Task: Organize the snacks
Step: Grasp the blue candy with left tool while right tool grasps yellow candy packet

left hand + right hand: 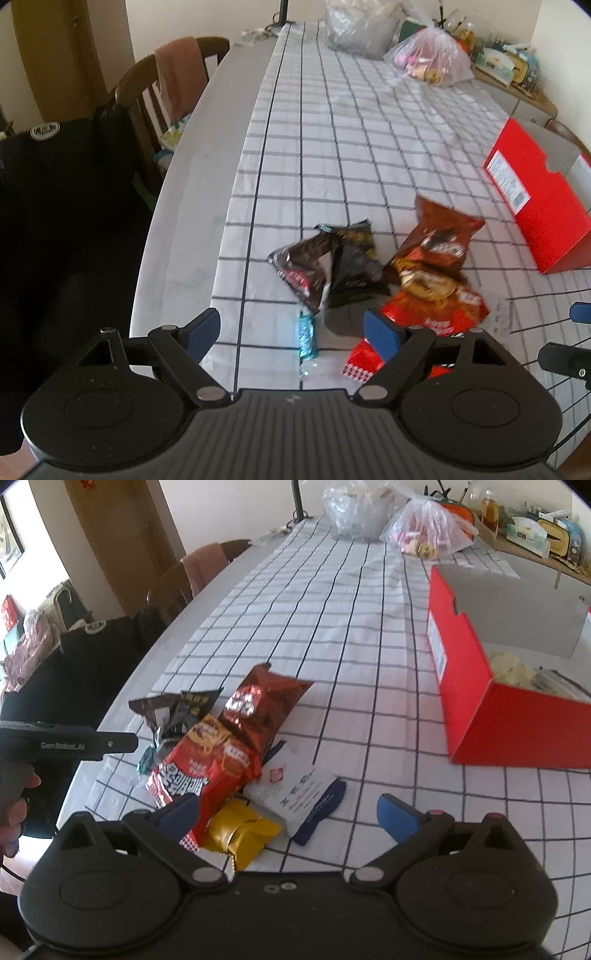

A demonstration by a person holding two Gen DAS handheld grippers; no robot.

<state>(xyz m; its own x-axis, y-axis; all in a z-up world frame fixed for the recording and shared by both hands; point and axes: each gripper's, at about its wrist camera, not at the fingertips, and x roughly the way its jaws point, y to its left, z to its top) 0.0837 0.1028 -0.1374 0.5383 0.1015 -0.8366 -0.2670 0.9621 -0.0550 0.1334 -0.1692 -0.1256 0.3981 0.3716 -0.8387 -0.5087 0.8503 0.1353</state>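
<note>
Snacks [207, 760] heaped on table [332, 627]; red box [480, 709] at two o'clock; "GenRobot_AI" on left gripper [291, 328]; both grippers' fingers [397, 818] spread, empty.

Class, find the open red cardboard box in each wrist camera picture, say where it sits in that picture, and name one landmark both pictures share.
Left wrist view: the red box sits at the right edge, partly cut off, beyond the snack packets.
Right wrist view: the red box fills the right side, its open top showing.
Shared landmark: the pink plastic bag at the table's far end.
</note>
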